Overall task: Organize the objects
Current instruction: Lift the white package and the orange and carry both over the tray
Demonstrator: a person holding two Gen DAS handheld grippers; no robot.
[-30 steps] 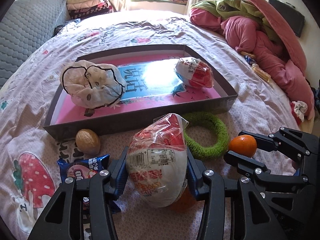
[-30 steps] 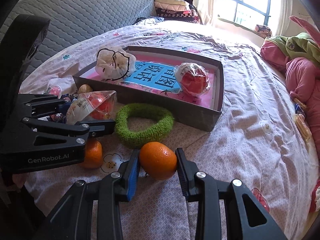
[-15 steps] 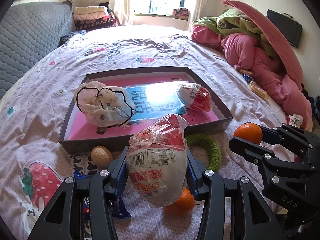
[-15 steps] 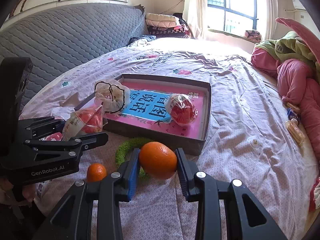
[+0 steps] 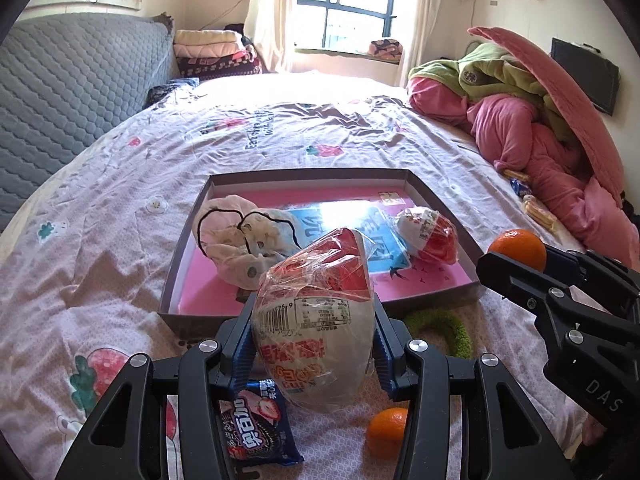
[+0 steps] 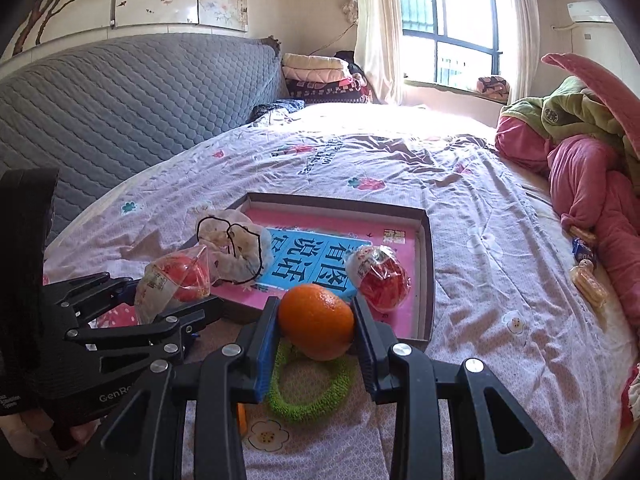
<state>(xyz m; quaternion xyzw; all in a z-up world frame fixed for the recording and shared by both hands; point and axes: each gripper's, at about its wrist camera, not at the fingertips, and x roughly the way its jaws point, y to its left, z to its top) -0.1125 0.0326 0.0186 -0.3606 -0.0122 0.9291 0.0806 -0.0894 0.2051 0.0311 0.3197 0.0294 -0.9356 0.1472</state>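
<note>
The left gripper (image 5: 314,340) tilts downward over the bedspread (image 5: 120,184), its jaws at a middling spread and clamped on a wrapped red-and-white egg-shaped snack (image 5: 316,320) whose pointed end rises above the pads. The right gripper (image 6: 316,324) tilts down likewise, jaws narrow and pinching an orange (image 6: 316,322) on both sides. Both loads hang clear of the bed, in front of the near wall of the open shallow box (image 5: 442,204).

Below the left gripper lie a blue snack packet (image 5: 256,432) and a second, smaller orange (image 5: 386,430); a green knitted ring (image 6: 308,388) lies under the right gripper, just outside the box's near edge.

Inside the box, a crumpled cream cloth (image 5: 240,240) fills the left end and another wrapped egg snack (image 5: 428,234) sits toward the right, with bare pink floor between them and along the far wall. Beyond the box the bedspread is open up to the pile of pink and green bedding (image 5: 540,128) on the right.
</note>
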